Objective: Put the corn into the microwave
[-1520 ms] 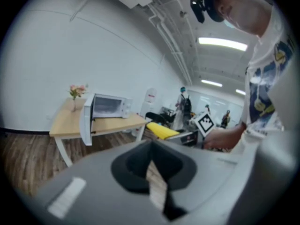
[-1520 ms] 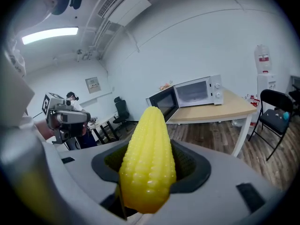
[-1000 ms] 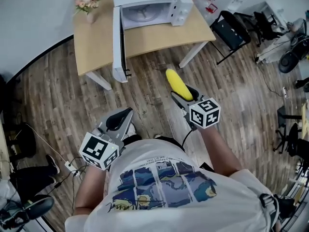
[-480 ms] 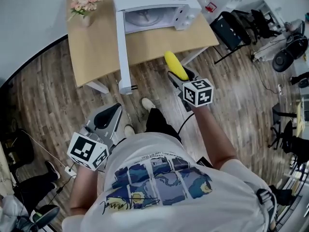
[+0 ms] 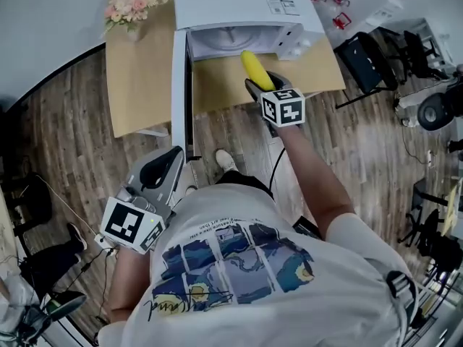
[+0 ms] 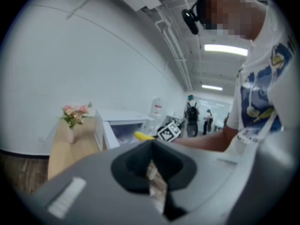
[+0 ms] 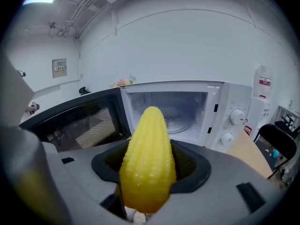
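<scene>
A yellow corn cob (image 5: 253, 70) (image 7: 147, 158) points forward out of my right gripper (image 5: 259, 85), which is shut on it. The cob's tip hangs just in front of the open cavity of the white microwave (image 5: 239, 13) (image 7: 187, 109), over the wooden table (image 5: 141, 78). The microwave door (image 5: 179, 92) (image 7: 70, 121) stands swung open to the left. A glass turntable shows inside the cavity. My left gripper (image 5: 160, 173) is held low by my body, jaws shut with nothing between them; in the left gripper view the corn (image 6: 143, 136) shows far off.
A vase of pink flowers (image 5: 130, 9) (image 6: 72, 118) stands at the table's left end. Black chairs (image 5: 369, 49) and office equipment are on the right over the wood floor. People stand far off in the left gripper view.
My right gripper has carried the corn forward from over the floor up to the microwave's opening. I have stepped closer to the table. The left gripper has stayed low.
</scene>
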### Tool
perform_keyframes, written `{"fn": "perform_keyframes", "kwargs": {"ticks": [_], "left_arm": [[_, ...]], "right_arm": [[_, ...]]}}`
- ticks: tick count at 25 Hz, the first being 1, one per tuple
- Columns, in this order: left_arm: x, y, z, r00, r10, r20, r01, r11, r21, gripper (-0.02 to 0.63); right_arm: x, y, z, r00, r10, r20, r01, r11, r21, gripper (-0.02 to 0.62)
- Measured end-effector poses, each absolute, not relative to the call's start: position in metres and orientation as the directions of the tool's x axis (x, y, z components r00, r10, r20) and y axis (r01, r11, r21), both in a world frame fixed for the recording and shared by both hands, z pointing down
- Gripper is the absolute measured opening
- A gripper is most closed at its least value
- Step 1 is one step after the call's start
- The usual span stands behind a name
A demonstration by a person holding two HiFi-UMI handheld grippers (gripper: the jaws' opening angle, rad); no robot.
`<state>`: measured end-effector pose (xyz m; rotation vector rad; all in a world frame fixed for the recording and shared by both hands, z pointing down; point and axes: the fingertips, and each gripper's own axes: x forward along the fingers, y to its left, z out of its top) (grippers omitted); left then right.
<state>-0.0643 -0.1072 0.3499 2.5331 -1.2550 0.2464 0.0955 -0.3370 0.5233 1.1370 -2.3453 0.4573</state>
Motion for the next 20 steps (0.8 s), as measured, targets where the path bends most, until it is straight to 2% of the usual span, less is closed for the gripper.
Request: {"fn": "perform_keyframes", "kwargs": {"ticks": [20], "left_arm": [[-0.092, -0.139, 0.358, 0.300, -0.872, 0.386, -0.953, -0.260, 0.153, 0.009]], "right_arm": [[0.062, -0.505, 0.592, -0.472, -0.628, 0.619, -0.809, 0.587, -0.022, 0.247]]}}
